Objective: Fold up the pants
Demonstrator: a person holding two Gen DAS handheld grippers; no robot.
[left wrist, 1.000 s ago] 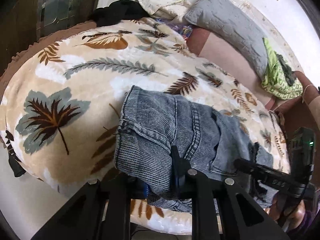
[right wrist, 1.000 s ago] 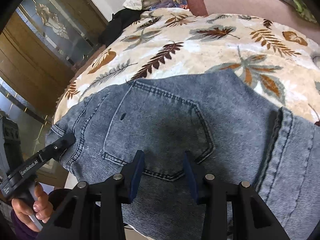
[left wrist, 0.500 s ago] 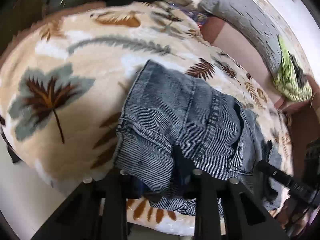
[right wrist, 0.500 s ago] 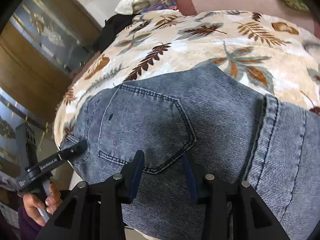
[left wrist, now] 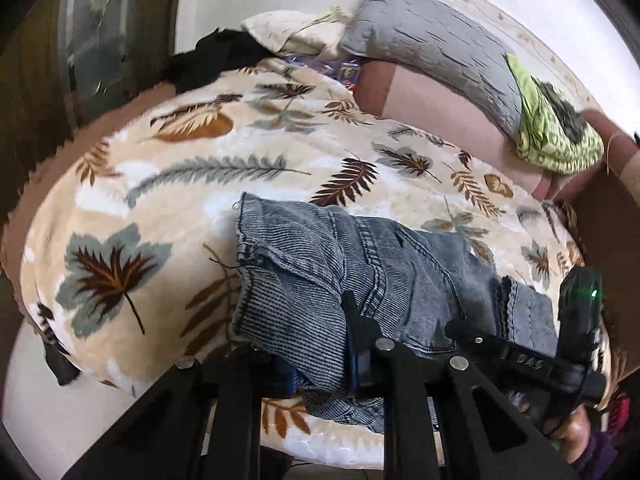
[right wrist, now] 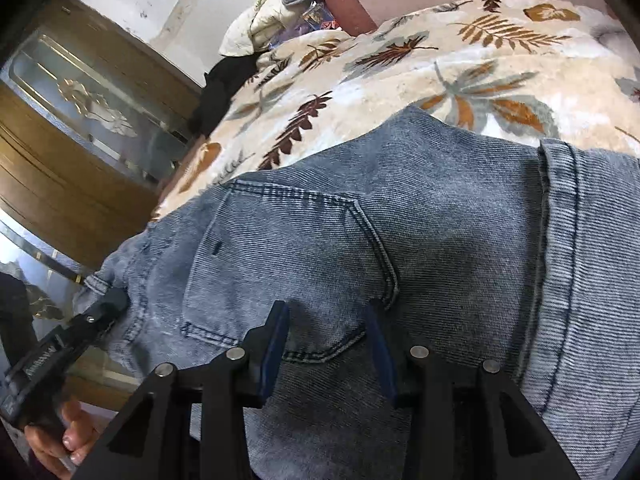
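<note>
Blue denim pants [left wrist: 400, 264] lie bunched on a leaf-patterned blanket [left wrist: 160, 184]. In the left wrist view a fold of the hem end drapes over my left gripper [left wrist: 320, 344]. Its jaws are closing and pinch that fold, and the cloth hides one finger. The left gripper [right wrist: 92, 316] also shows in the right wrist view, at the pants' left edge. There my right gripper [right wrist: 326, 320] stands open low over the back pocket [right wrist: 292, 264], and only flat denim [right wrist: 460, 216] shows behind its fingers. From the left wrist view the right gripper [left wrist: 516, 354] reaches onto the pants from the right.
The blanket covers a bed with a grey pillow [left wrist: 432, 48], a green cloth [left wrist: 552, 136] and a black garment [left wrist: 216, 56] at the far end. A wooden glass-panelled door [right wrist: 68, 128] stands to the left. A person's hand [right wrist: 60, 440] holds the left gripper.
The left gripper has risen and pulled back with the denim fold in it. The right gripper has rolled and sunk a little, so the back pocket sits differently between its fingers.
</note>
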